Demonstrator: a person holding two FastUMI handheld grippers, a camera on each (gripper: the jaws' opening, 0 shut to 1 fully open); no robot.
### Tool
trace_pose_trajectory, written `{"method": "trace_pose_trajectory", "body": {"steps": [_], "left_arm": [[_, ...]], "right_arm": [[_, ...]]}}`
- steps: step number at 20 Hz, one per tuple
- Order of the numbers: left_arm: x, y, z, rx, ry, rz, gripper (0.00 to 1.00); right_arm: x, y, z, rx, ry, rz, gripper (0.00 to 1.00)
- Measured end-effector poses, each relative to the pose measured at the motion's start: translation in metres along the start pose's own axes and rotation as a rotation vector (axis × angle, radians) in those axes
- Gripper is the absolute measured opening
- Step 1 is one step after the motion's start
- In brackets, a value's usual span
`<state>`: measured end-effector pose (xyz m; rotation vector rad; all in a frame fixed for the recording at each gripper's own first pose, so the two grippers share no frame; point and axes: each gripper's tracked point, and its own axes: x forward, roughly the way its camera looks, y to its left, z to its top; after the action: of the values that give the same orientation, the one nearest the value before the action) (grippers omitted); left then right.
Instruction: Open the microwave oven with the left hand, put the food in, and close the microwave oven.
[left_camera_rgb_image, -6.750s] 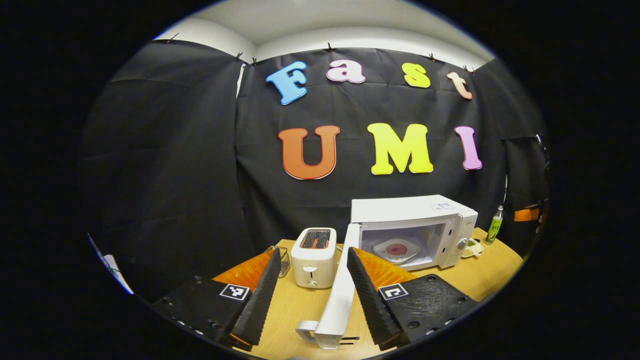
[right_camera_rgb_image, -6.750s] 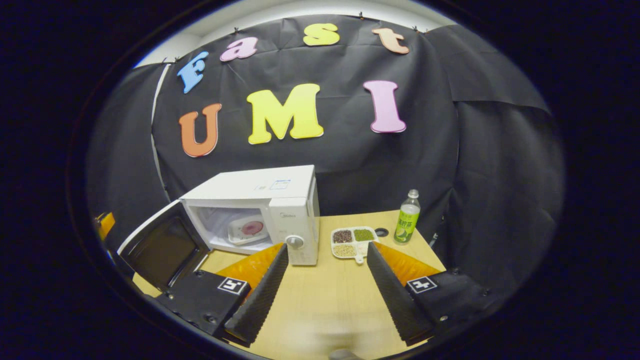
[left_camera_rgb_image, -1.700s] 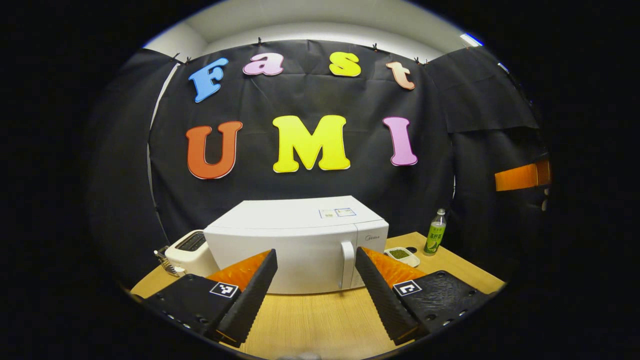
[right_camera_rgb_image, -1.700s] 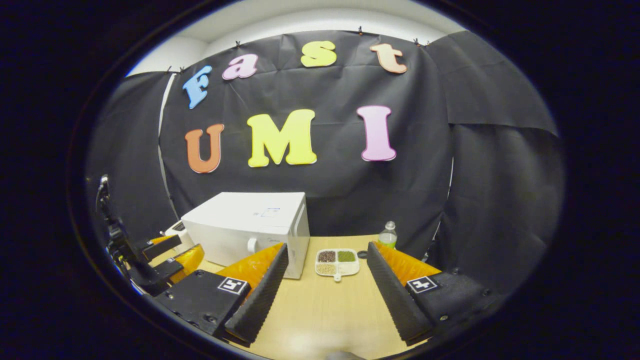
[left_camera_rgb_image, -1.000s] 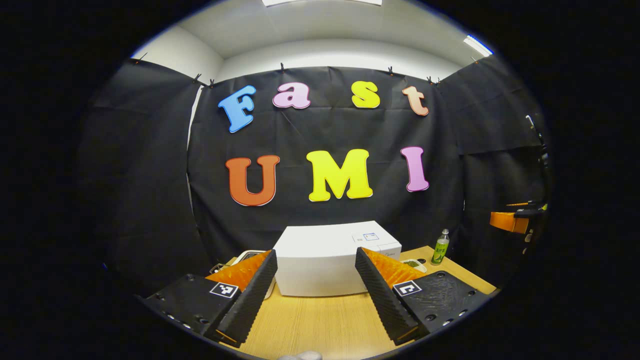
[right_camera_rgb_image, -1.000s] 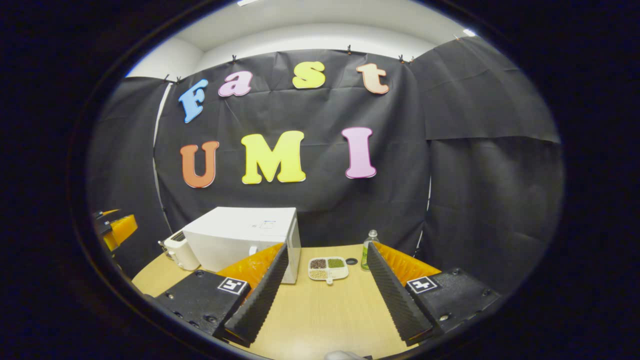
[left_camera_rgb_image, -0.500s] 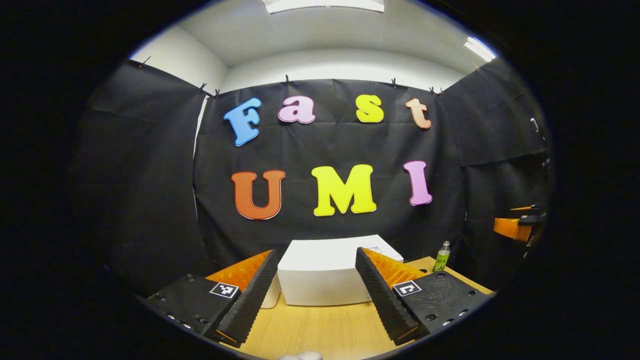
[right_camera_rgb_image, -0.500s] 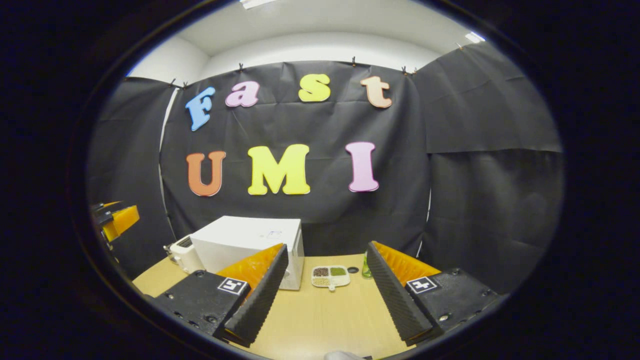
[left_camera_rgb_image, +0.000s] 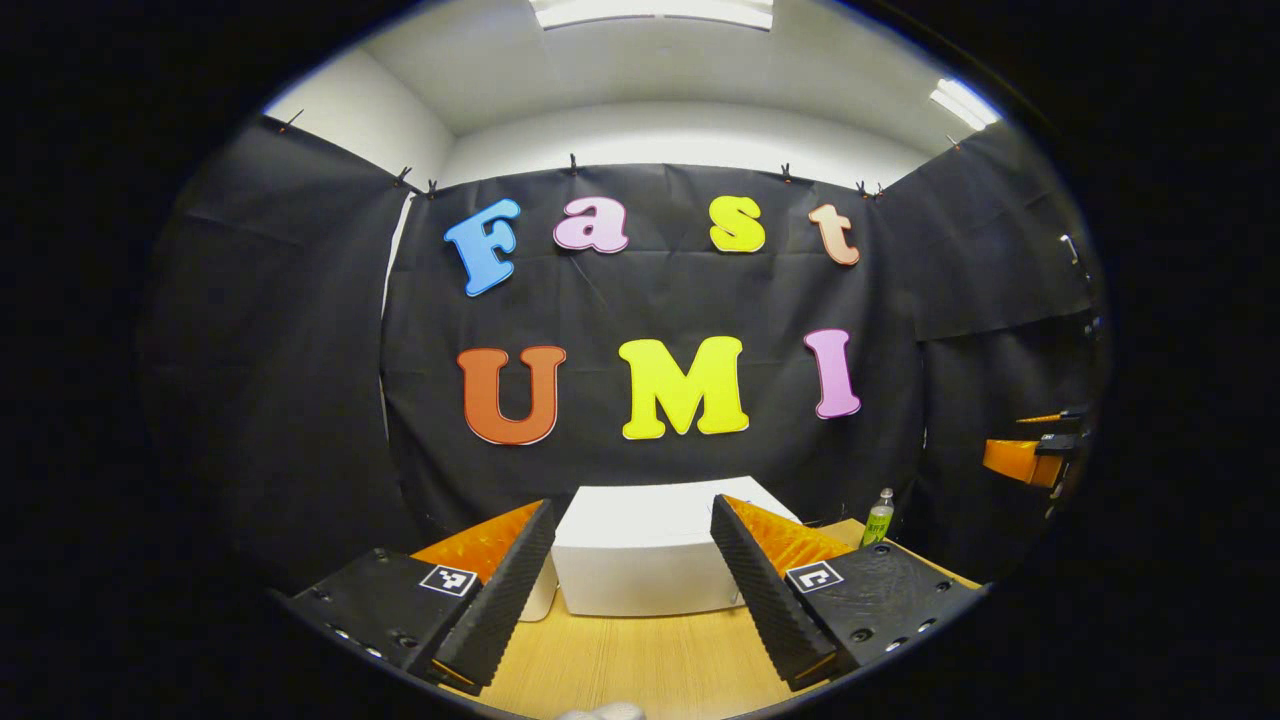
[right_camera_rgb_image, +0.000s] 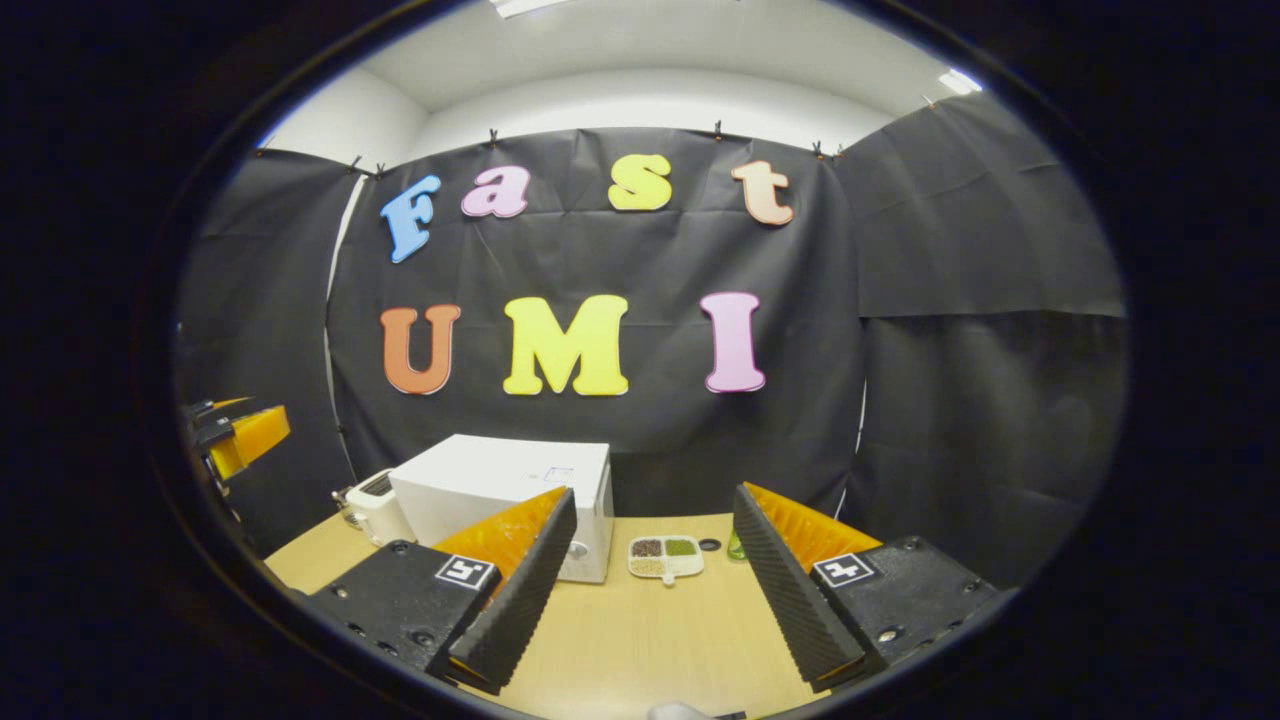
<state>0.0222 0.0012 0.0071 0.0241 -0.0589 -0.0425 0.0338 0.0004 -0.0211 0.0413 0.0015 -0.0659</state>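
The white microwave (left_camera_rgb_image: 640, 560) stands on the wooden table (left_camera_rgb_image: 650, 665) with its door shut, so its inside is hidden. In the left gripper view my left gripper (left_camera_rgb_image: 631, 510) is open, held back from the microwave with nothing between its fingers. The right gripper view shows the microwave (right_camera_rgb_image: 500, 485) at left of centre, and my right gripper (right_camera_rgb_image: 654, 495) is open and empty above the table (right_camera_rgb_image: 640, 630). Each gripper appears at the edge of the other's view: the right gripper (left_camera_rgb_image: 1035, 452) far right, the left gripper (right_camera_rgb_image: 238, 428) far left.
A white toaster (right_camera_rgb_image: 375, 505) sits left of the microwave. Right of the microwave lie a divided tray of beans (right_camera_rgb_image: 665, 557) and a small dark ring (right_camera_rgb_image: 709, 544). A green bottle (left_camera_rgb_image: 878, 517) stands near the back right corner. Black cloth walls enclose the table.
The microwave door, open with a plate inside 6.8 s ago, is shut. Over the last second both grippers have drawn back and tilted up, so the microwave looks smaller and lower.
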Motion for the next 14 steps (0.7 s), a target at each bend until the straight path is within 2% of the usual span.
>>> {"method": "trace_pose_trajectory", "body": {"steps": [3,4,14], "left_arm": [[-0.0019,-0.0012,-0.0006,0.001,0.008,-0.008,1.0],[-0.0018,-0.0004,-0.0002,0.001,0.006,-0.01,0.96],[-0.0027,0.0027,0.0,-0.002,0.007,-0.019,0.96]], "right_arm": [[-0.0012,0.0034,-0.0023,0.002,0.006,0.0,0.92],[-0.0014,0.0044,-0.0015,0.003,0.004,-0.001,0.92],[-0.0012,0.0078,0.0011,0.008,-0.001,-0.015,0.92]]}}
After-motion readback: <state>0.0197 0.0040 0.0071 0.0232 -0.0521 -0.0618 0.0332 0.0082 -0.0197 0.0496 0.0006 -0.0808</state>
